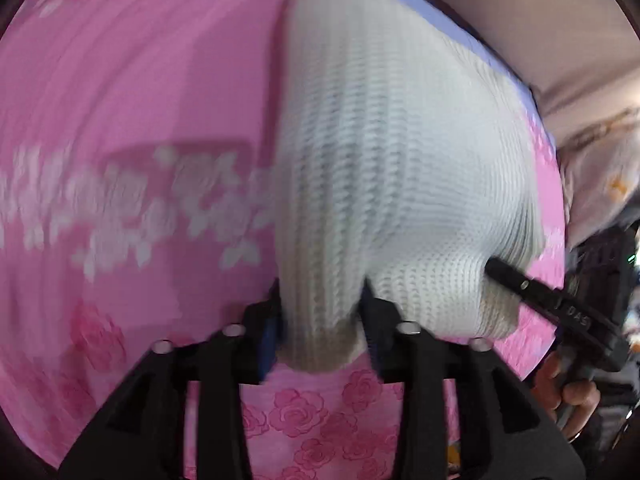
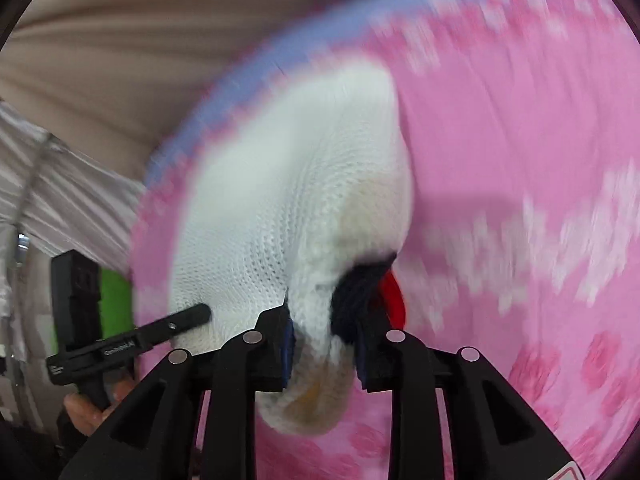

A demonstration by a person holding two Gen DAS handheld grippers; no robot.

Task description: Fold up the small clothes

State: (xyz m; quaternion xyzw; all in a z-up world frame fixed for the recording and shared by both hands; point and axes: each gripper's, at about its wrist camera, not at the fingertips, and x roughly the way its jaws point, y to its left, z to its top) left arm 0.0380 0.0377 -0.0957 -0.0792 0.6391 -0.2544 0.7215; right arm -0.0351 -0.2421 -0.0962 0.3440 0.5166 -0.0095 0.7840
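Note:
A white knit garment (image 1: 380,140) hangs bunched over a pink flowered sheet (image 1: 120,100). My left gripper (image 1: 322,308) is shut on a fold of its lower edge. To the right, my right gripper (image 1: 498,271) pinches another part of the same edge. In the right wrist view the garment (image 2: 288,184) shows a dark navy and red patch (image 2: 360,292) by the jaws. My right gripper (image 2: 328,320) is shut on the knit there, and my left gripper (image 2: 200,314) bites the cloth at the left. Both views are blurred.
The sheet (image 2: 520,120) has a lilac border (image 2: 240,80), with beige fabric (image 2: 160,20) beyond it. A person's hand (image 1: 568,392) holds the right gripper's handle. Pale printed cloth (image 1: 600,168) lies at the right edge, and something green (image 2: 116,304) is at the left.

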